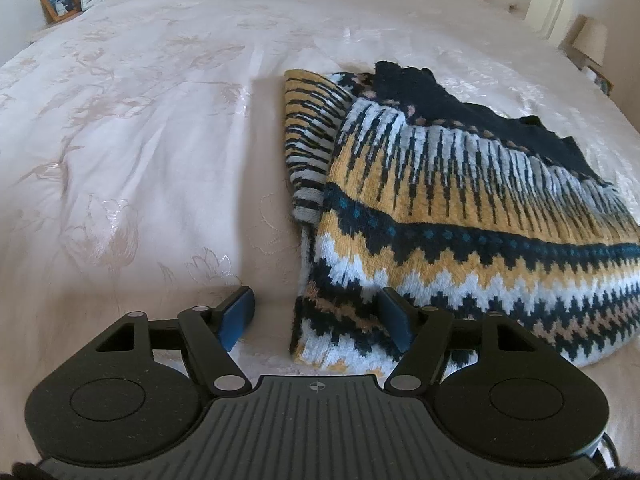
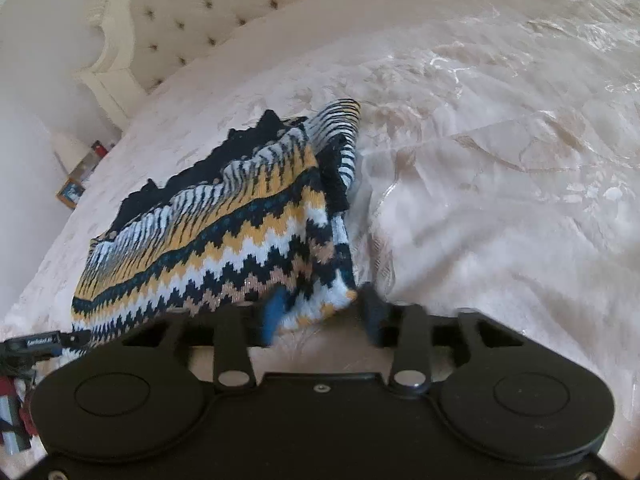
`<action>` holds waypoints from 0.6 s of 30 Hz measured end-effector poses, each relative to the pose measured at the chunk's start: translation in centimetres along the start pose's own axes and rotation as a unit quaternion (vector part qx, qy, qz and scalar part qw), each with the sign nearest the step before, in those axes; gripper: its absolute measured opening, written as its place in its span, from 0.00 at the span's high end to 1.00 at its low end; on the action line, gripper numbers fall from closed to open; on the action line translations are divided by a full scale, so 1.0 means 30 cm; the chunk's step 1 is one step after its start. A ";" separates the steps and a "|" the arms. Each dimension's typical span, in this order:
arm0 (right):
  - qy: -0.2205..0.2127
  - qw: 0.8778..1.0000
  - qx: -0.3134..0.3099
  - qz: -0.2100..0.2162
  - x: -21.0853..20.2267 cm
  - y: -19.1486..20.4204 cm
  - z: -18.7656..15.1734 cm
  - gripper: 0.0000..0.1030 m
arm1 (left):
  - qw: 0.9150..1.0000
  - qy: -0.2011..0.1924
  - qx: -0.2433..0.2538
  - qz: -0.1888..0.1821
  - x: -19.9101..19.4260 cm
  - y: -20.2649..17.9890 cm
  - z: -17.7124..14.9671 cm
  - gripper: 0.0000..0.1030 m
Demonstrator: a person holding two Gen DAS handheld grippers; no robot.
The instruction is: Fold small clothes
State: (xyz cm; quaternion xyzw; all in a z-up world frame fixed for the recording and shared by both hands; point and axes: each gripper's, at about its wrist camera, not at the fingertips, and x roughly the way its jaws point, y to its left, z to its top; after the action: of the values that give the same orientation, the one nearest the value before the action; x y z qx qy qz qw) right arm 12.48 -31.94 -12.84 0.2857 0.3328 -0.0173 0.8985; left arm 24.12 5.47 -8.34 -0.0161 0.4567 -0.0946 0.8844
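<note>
You are working at a bed (image 1: 140, 160) with a patterned sweater (image 1: 460, 216) lying partly folded on the bedspread, well in from the padded headboard (image 2: 208, 4) and nearer the bed's near edge. In the left wrist view, your left gripper (image 1: 320, 320) is hovering at the sweater's near left corner with its jaws standing wide apart: the left pad is sitting over bare bedspread, the right pad is over the zigzag hem, so the sweater's side edge is running straight out between them, away from you. A sleeve (image 1: 308, 136) is lying folded along that left edge. In the right wrist view, your right gripper (image 2: 320, 316) is sitting at the opposite near corner, its jaws apart with the hem corner lying between the blue pads; whether the pads are touching the knit I cannot tell, and the view is slightly blurred there. The sweater's long axis seems to be running across you, from one gripper to the other, with the dark neck part on the far side. Both grippers are about equally near, each at its own hem corner, so the next fold, as I judge it, is calling for both to close on the hem and carry it away toward the neck.
</note>
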 end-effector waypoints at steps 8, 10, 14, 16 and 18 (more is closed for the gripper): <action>-0.035 0.998 -0.039 0.040 -0.008 -0.005 -0.053 0.24 | 1.000 0.004 -0.003 0.017 0.002 -0.013 0.004 0.32; -0.045 0.997 -0.040 0.050 -0.013 -0.012 -0.066 0.22 | 1.000 0.006 -0.004 0.022 0.004 -0.018 0.006 0.31; -0.050 0.996 -0.028 0.063 -0.014 -0.025 -0.065 0.19 | 0.999 0.008 -0.008 0.032 0.007 -0.027 0.008 0.30; -0.051 0.996 -0.015 0.069 -0.011 -0.031 -0.063 0.17 | 0.999 0.006 -0.010 0.037 0.007 -0.031 0.006 0.29; -0.049 0.996 -0.005 0.074 -0.006 -0.031 -0.057 0.12 | 0.999 0.005 -0.011 0.041 0.006 -0.034 0.003 0.29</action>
State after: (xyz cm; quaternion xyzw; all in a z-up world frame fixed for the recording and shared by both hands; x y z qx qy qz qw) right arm 11.15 -31.84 -14.24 0.3038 0.2668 0.0368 0.9139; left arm 24.15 4.42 -8.31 -0.0066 0.4620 -0.0533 0.8852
